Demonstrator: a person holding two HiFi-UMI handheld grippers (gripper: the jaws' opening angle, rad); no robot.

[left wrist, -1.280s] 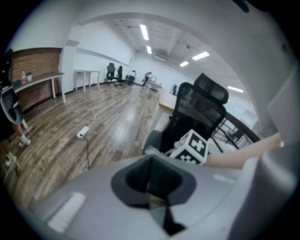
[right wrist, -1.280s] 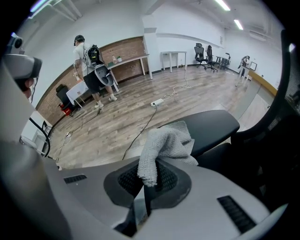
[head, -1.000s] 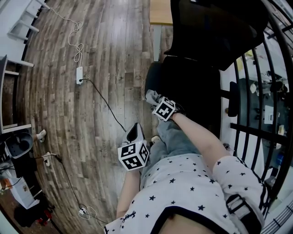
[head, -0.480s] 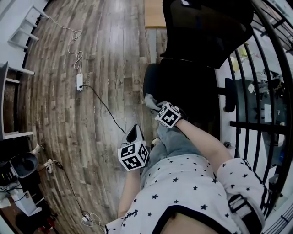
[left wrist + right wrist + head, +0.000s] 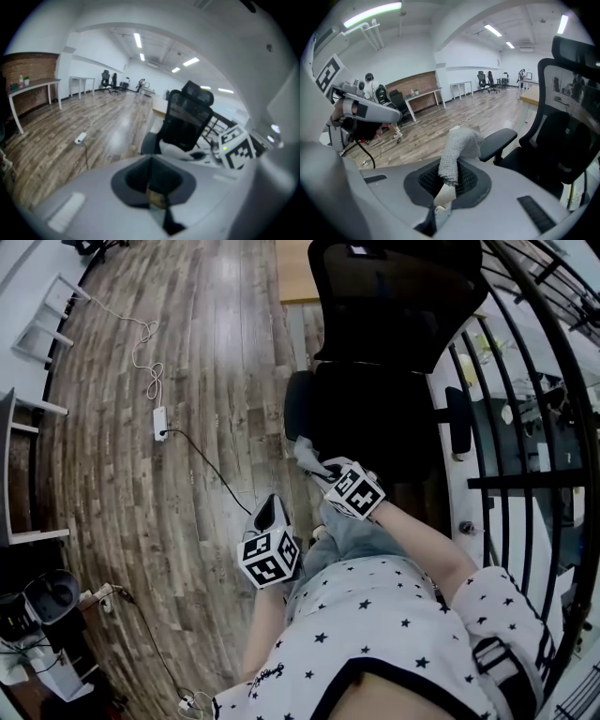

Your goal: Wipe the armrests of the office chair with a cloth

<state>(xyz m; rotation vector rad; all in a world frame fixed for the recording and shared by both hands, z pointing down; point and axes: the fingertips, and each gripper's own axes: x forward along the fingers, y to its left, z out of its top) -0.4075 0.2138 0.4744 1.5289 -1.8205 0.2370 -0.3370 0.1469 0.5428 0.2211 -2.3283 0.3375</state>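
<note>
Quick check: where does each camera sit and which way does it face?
Head view: on the head, looking steeply down at the chair and floor; shows shirt, left gripper, right gripper.
Left gripper view: on the left gripper, facing across the floor to the chair; shows its shut jaws, the right gripper's cube.
Right gripper view: on the right gripper, facing the armrest; shows its jaws shut on the cloth.
Shared: both gripper views see chair and cloth.

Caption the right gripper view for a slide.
Right gripper shut on a grey cloth, held close to the black armrest of the office chair, wooden floor beyond.
</note>
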